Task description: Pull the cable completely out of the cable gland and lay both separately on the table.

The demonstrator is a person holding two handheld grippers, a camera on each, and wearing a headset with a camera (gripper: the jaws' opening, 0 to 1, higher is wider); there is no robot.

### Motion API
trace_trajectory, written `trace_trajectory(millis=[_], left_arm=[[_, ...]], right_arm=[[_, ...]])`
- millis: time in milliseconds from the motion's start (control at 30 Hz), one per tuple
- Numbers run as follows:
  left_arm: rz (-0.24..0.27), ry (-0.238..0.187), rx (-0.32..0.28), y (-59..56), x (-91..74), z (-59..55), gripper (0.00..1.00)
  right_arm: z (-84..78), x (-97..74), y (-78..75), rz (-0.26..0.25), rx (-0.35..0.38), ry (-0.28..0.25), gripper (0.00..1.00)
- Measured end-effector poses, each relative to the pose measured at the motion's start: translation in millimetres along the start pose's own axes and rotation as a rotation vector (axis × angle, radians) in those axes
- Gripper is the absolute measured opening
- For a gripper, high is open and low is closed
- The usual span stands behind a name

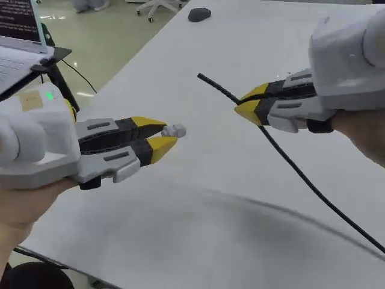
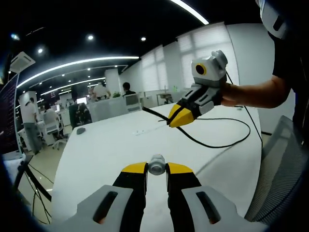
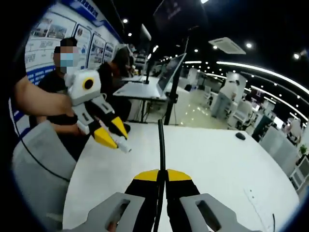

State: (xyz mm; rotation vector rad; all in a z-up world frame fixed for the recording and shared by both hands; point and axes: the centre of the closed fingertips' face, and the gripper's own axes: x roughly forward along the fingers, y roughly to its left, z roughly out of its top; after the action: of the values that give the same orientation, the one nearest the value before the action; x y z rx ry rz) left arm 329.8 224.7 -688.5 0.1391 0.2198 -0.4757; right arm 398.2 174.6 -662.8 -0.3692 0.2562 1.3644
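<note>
My left gripper (image 1: 165, 133) is shut on a small grey cable gland (image 1: 175, 130), which sticks out past its yellow tips; in the left gripper view the gland (image 2: 156, 164) sits between the tips. My right gripper (image 1: 245, 108) is shut on a black cable (image 1: 295, 170) near its free end, which pokes up and left of the tips. The cable's free end (image 3: 161, 130) rises bare from the right gripper's (image 3: 162, 175) tips. Gland and cable are apart, both held above the white table (image 1: 198, 198). The cable trails off to the lower right.
A laptop (image 1: 18, 36) on a stand is at the far left, beside the table's left edge. A dark computer mouse (image 1: 199, 14) lies at the table's far end. A person sits at a desk (image 3: 145, 89) behind.
</note>
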Motion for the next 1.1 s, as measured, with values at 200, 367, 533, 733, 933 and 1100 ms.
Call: trace_trajectory(millis=[200, 367, 533, 733, 933, 1100], left_arm=[[0.085, 0.057, -0.11, 22.4, 2.6, -49.4, 0.14], [0.14, 0.138, -0.14, 33.8, 6.2, -92.6, 0.14], [0.176, 0.196, -0.185, 40.6, 7.0, -119.7, 0.14], [0.181, 0.186, -0.213, 42.6, 6.8, -126.4, 0.14], [0.175, 0.171, -0.199, 42.5, 5.8, -126.2, 0.15], [0.156, 0.185, -0.104, 38.2, 9.3, -129.9, 0.15]], right_arm=[[-10.2, 73.5, -6.7, 0.018, 0.196, -0.055, 0.0], [-66.5, 134.8, 2.1, 0.019, 0.23, 0.051, 0.0], [-86.2, 156.9, 7.7, 0.009, 0.226, 0.088, 0.0], [-101.9, 169.3, 1.8, -0.026, 0.234, 0.113, 0.0], [-99.9, 167.9, 2.2, -0.043, 0.185, 0.114, 0.0], [-99.4, 165.9, 0.8, -0.057, 0.183, 0.122, 0.12]])
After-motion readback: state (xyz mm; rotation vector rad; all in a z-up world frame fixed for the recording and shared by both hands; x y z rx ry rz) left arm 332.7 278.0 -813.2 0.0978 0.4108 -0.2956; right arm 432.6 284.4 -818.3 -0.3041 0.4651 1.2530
